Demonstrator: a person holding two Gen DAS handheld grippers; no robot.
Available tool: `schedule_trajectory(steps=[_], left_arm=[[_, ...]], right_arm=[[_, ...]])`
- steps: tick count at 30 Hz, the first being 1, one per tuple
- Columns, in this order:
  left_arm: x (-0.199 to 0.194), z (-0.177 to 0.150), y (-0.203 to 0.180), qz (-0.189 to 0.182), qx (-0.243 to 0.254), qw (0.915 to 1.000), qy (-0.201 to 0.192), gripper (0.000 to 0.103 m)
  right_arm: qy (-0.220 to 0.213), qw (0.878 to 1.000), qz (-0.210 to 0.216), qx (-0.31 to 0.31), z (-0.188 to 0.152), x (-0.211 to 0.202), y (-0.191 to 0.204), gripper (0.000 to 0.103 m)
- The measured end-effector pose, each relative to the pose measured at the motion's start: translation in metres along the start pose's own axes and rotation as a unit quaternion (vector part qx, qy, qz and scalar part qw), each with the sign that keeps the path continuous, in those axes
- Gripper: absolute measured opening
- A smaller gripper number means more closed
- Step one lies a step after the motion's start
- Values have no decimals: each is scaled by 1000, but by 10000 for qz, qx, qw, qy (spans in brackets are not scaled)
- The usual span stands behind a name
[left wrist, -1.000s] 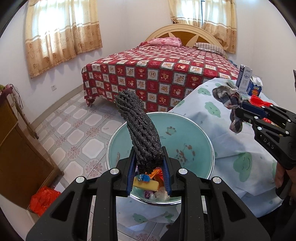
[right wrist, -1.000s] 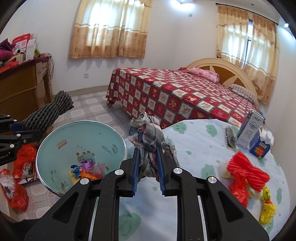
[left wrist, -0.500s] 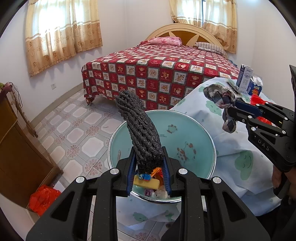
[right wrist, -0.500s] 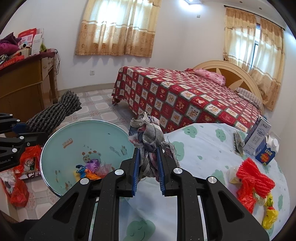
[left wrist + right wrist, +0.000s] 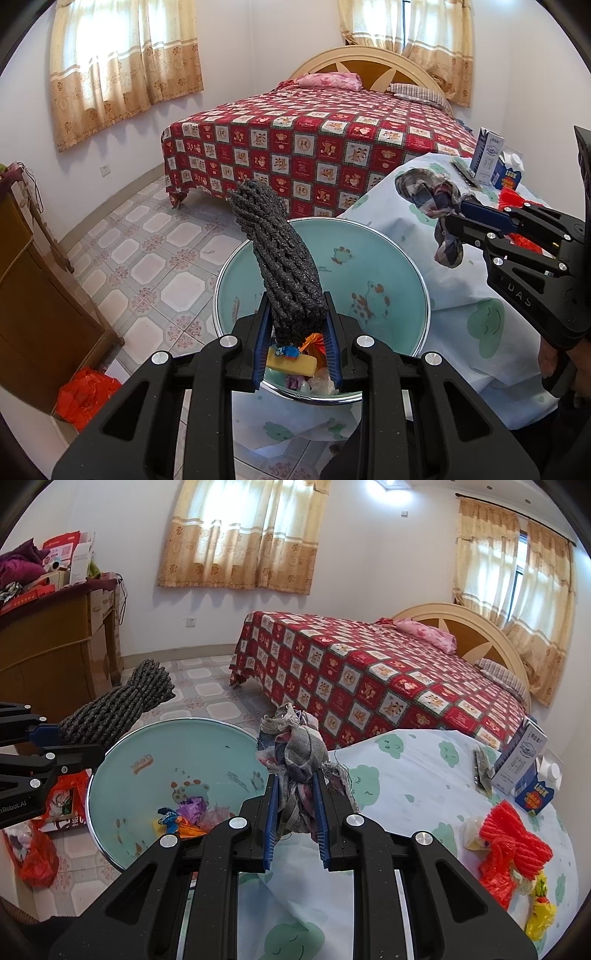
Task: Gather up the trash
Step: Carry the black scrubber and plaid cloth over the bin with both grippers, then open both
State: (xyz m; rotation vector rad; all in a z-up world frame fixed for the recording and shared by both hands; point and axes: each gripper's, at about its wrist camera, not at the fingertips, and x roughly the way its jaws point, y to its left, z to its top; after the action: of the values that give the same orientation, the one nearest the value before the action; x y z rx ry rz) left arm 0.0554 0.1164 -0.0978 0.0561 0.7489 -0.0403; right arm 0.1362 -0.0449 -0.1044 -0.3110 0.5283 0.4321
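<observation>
Two grippers, each loaded, both near one basin. Left wrist view: left gripper is clamped on a dark grey knitted bundle that sticks up above the teal basin; the basin bottom, under the bundle, holds a small heap of wrappers, yellow and orange among them, too jumbled to count. Right of the basin, the right gripper pinches a plaid rag over the cloud-print table edge. One red bag lies on the floor left of the basin. Right wrist view: right gripper is closed on the one plaid rag, just right of the basin rim; knitted bundle hangs at the basin's far left rim. Beyond, well right of the basin, the table carries two cartons, one red mesh piece, one yellow wrapper. Step looks like the drop-off: next, likely shift the rag over the basin and let both jaws go.
</observation>
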Motion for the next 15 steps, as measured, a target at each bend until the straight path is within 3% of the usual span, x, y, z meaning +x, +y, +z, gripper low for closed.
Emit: schedule_trajectory(steps=[12,13,15], left_arm=[[2,-2,-7,-45,40,10000,34,28],[2,-2,-8,-48,55,10000,39,31],[3,-2,-10,-31,44,10000,33,46]], right_arm=[[47,9998,195,-96,1,5,8,20],[42,9996,253,-139,0,5,10,23],[-5,9996,233,-149,-1,5,9,30]])
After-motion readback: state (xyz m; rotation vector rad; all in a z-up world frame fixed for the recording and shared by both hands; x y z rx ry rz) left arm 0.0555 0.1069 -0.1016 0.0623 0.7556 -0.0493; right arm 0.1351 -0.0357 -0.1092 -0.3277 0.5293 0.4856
